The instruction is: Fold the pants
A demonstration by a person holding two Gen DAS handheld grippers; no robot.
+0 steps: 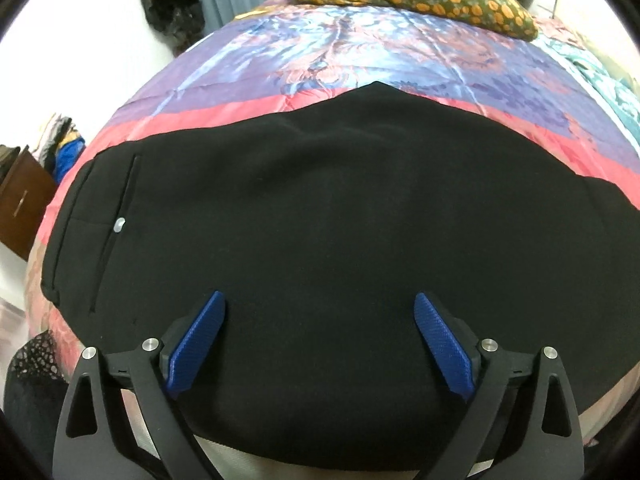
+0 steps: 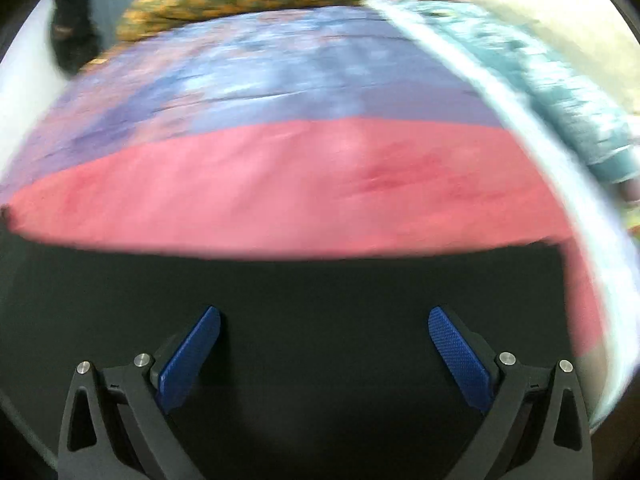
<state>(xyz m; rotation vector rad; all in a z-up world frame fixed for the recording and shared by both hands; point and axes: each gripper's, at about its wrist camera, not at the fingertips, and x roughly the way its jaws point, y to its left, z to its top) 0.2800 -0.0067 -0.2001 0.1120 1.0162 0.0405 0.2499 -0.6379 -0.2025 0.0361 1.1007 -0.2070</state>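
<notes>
Now the black pants (image 1: 320,220) are seen spread flat across the patterned bedspread (image 1: 360,52), already doubled lengthwise by the look of it, and nothing is gripped. The left gripper (image 1: 320,312) and the right gripper (image 2: 324,324) are both held spread wide above the cloth. For a tidy next fold, one edge should be pinched at matching points and carried over evenly.

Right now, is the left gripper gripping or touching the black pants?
Cannot tell. The left wrist view shows the left gripper open, nothing pinched, over the black pants, but not whether its fingertips rest on them.
</notes>
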